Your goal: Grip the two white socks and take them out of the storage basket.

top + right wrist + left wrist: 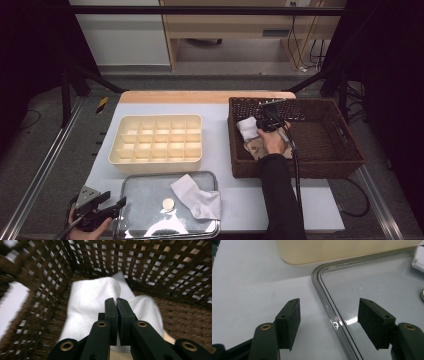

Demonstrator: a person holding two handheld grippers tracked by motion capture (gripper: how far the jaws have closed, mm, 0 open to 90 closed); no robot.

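A brown wicker basket (345,150) stands at the right of the table. In its near-left corner lies a white sock (246,127), and my right gripper (259,125) points down into it. In the right gripper view the two jaws of my right gripper (116,300) stand pressed together, pinching a raised fold of the white sock (90,297) against the basket wall (150,260). A tan cloth (255,147) lies beside it. My left gripper (112,206) rests at the front left, open; its jaws (329,317) straddle the rim of a clear lid (374,282) with nothing gripped.
A cream divided tray (156,142) sits mid-table, its compartments bare. In front of it lies the clear lid (145,200) with a round knob (168,203) and a second white sock (197,196) on top. The person's right sleeve (280,195) crosses the front.
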